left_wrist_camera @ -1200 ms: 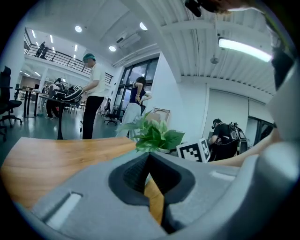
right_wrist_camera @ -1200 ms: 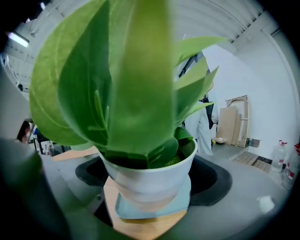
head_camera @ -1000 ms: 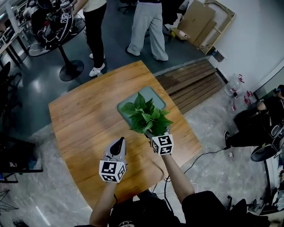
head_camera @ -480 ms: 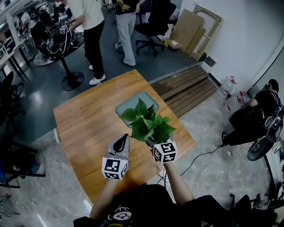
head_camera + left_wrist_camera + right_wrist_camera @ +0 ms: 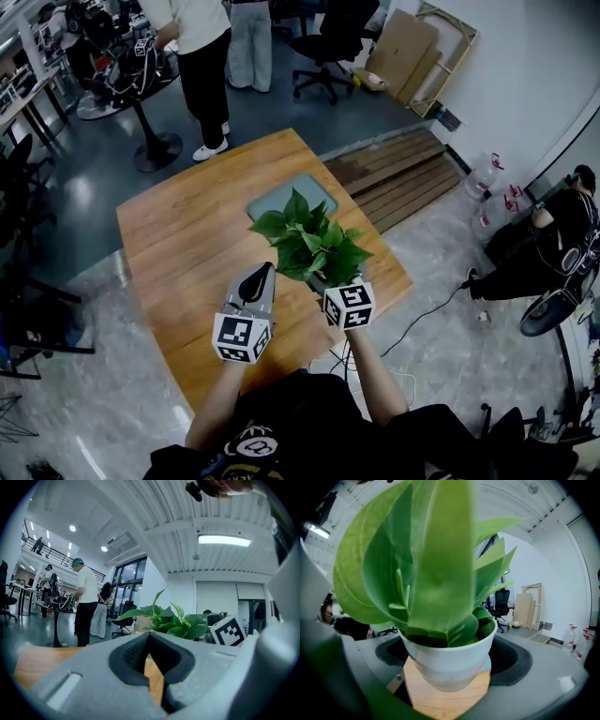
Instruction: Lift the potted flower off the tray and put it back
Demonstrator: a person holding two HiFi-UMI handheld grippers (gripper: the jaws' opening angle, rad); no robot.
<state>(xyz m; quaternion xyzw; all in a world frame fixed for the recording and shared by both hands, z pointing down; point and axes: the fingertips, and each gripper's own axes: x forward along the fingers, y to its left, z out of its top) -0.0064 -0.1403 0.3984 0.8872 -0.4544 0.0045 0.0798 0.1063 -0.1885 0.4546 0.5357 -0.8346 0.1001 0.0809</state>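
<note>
Far left, background: a standing person (image 5: 204, 52) beside a round pedestal table (image 5: 157, 150) loaded with equipment.

Centre: a wooden table (image 5: 178, 234). The left gripper (image 5: 260, 274) hangs over the near part of it, apart from the plant. Its own view shows the jaws closed tip to tip with nothing between them; only table wood shows through the hollow between the pads.

Right of that, the plant (image 5: 309, 246), leafy and green, stands in a white pot (image 5: 447, 660). The right gripper (image 5: 333, 284) is clenched on this pot, one dark pad against each side of the wall, just under the rim. The pot stands upright. Table wood shows beneath its base.

Position of the pot: off the tray (image 5: 281, 194), on the person's side of it, over bare table. The tray is grey-green, lies flat near the far edge of the table, and its visible surface carries nothing; the plant's far leaves overlap its near edge in the head view.

Right: wooden planks (image 5: 403, 178) on the floor beyond the table, plastic bottles (image 5: 489, 176) near the wall, and a person (image 5: 553, 244) low on the floor at the far right.
</note>
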